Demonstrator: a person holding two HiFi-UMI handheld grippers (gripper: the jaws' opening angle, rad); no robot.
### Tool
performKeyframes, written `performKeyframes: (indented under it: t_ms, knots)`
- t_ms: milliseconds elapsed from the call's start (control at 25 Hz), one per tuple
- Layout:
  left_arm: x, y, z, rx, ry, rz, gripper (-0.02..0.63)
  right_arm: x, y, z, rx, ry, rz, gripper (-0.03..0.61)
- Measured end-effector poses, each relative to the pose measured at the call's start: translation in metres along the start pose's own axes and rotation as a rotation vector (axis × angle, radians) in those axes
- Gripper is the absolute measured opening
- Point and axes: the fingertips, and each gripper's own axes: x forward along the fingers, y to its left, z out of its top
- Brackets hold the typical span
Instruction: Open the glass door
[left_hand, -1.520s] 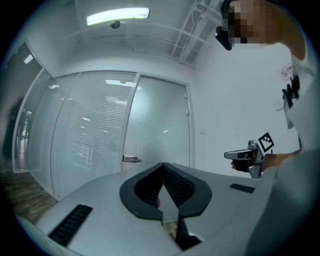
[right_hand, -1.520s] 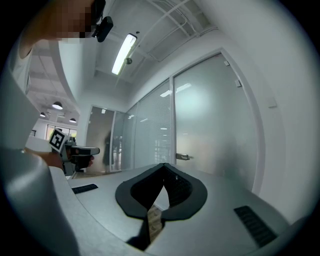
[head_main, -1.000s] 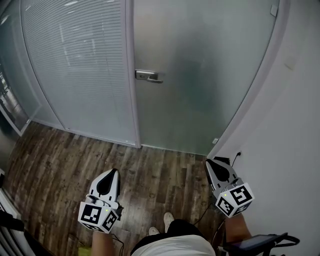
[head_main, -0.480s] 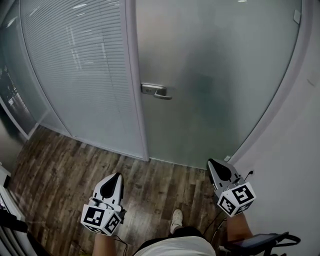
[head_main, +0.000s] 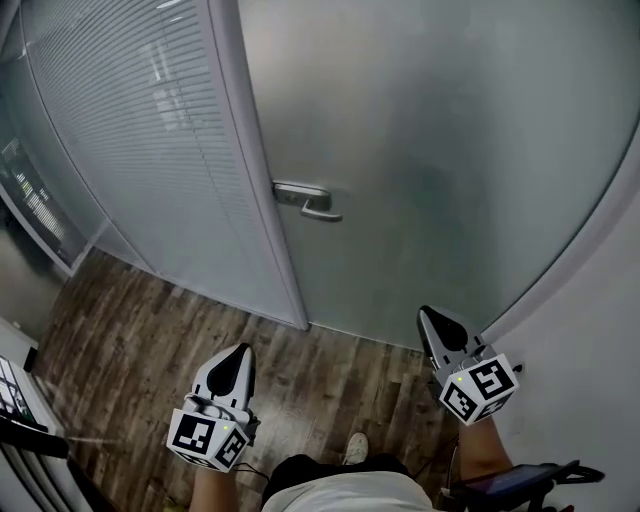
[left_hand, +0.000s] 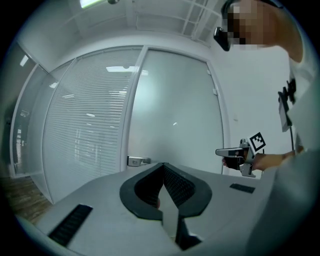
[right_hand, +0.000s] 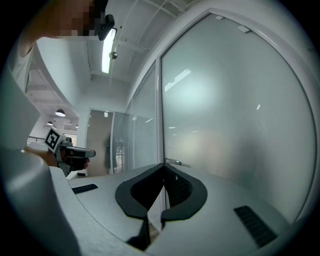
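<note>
- Currently the left gripper (head_main: 241, 352) and right gripper (head_main: 430, 317) are both pressed together, empty, held low.
- Ahead, well apart, the handle (head_main: 308, 201) sits at the glass door's (head_main: 450, 150) left edge.
- Best spread one pair of jaws before reaching, then press the handle downward squarely.

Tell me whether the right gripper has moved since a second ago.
Yes. The right gripper moved toward the glass door: its tip now overlaps the door's bottom edge, earlier short of it.
</note>
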Motion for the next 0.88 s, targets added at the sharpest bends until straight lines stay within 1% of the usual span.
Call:
performKeyframes:
  t_ms: [160,360,440,520,640,880]
  knots:
    - [0.029,0.003,-0.001,0.003,0.012,-0.004,0.002,0.016,-0.015,-0.007,0.012,-0.016,0.039,-0.003]
    - [0.072,0.020,-0.007,-0.003,-0.002,-0.035,0.002,0.050,-0.032,-0.020,0.002,-0.001,0.031,-0.003]
    - [0.079,0.027,-0.024,0.001,-0.010,-0.050,0.002,0.055,-0.030,-0.036,-0.012,-0.004,0.020,-0.003]
    - [0.087,0.034,-0.048,0.008,-0.023,-0.066,0.002,0.059,-0.031,-0.058,-0.024,-0.014,0.003,-0.003]
    - [0.124,0.056,-0.073,0.011,-0.038,-0.098,0.002,0.085,-0.044,-0.080,-0.038,-0.015,-0.027,-0.003]
    - [0.173,0.124,-0.059,0.005,-0.032,-0.143,0.002,0.160,-0.037,-0.061,-0.055,0.015,-0.068,-0.003]
